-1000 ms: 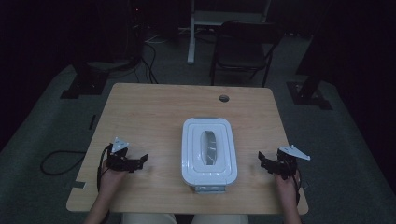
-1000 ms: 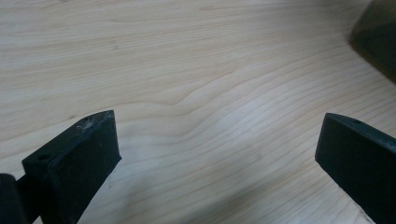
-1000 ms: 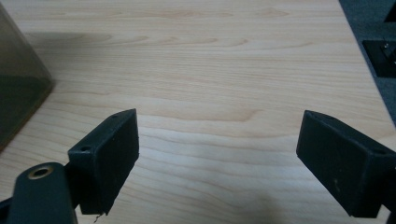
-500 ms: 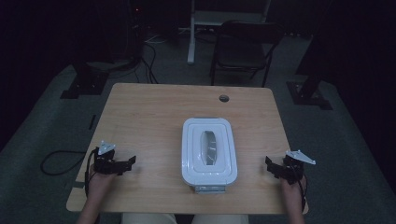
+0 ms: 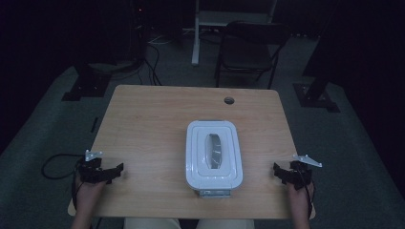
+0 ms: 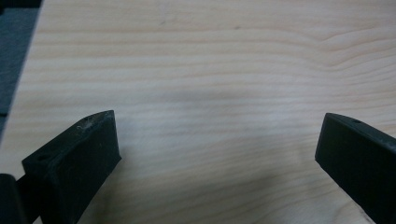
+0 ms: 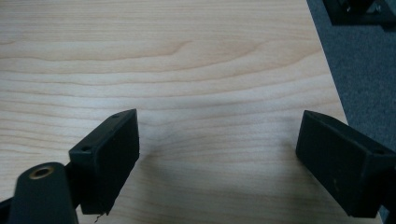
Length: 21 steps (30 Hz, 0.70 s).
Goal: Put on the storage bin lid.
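A white lidded box [image 5: 213,154] with a clear window in its lid sits at the middle front of the wooden table [image 5: 157,119]. My left gripper [image 5: 116,171] rests near the table's front left corner, well left of the box. Its jaws stand wide apart over bare wood in the left gripper view, so the left gripper [image 6: 217,144] is open and empty. My right gripper [image 5: 278,171] hovers at the front right edge, to the right of the box. The right gripper [image 7: 219,144] is also open, with nothing between its fingers.
A round cable hole [image 5: 229,100] lies near the table's far edge. Beyond the table stand a dark chair [image 5: 250,45] and a white desk leg [image 5: 196,33]. Black stand bases [image 5: 81,88] and cables lie on the grey floor. The table's right edge [image 7: 329,79] runs close to my right gripper.
Both hands have drawn back toward the front edge and outward, away from the box. The box has stayed in place.
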### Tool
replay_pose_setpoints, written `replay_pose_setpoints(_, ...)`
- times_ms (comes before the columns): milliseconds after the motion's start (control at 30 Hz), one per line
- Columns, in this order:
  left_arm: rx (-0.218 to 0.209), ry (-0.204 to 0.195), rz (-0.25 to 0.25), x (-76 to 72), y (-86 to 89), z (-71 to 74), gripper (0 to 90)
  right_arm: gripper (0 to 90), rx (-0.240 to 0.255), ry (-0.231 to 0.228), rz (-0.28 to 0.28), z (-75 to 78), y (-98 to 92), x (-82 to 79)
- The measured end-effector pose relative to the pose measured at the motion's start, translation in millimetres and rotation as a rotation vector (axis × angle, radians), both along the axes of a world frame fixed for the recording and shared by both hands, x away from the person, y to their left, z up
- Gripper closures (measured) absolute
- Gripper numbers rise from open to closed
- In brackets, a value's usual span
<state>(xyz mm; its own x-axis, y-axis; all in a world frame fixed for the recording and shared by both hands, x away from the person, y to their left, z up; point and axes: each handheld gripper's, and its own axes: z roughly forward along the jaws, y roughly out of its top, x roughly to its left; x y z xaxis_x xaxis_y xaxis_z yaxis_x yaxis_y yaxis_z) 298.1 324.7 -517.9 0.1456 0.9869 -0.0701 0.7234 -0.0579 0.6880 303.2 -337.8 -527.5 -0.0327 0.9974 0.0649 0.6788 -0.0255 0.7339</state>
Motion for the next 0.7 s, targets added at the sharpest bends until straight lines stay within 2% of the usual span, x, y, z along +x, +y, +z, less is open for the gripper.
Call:
replay_pose_setpoints(67,0.023,0.019,0.012,-1.0,-1.7,-1.9,0.5,13.7,-0.010,0.004,-0.014,-0.2,0.2,0.0)
replay_pose_setpoints(200,0.031,0.013,0.046,-3.1,-3.3,-2.9,0.5,13.6,-0.051,0.016,-0.017,-0.6,3.5,0.4)
replay_pose_setpoints(333,0.079,-0.001,0.066,-3.4,-4.5,-6.0,0.5,13.6,-0.051,0.016,-0.020,-0.6,3.5,0.3)
replay_pose_setpoints(533,0.081,0.001,0.130,-4.5,-2.4,-6.1,0.5,13.0,-0.050,0.016,-0.027,-0.7,3.5,0.4)
replay_pose_setpoints(700,0.080,-0.001,0.125,-3.2,-1.4,-6.2,0.5,13.0,-0.051,0.016,-0.030,-0.8,3.6,1.0)
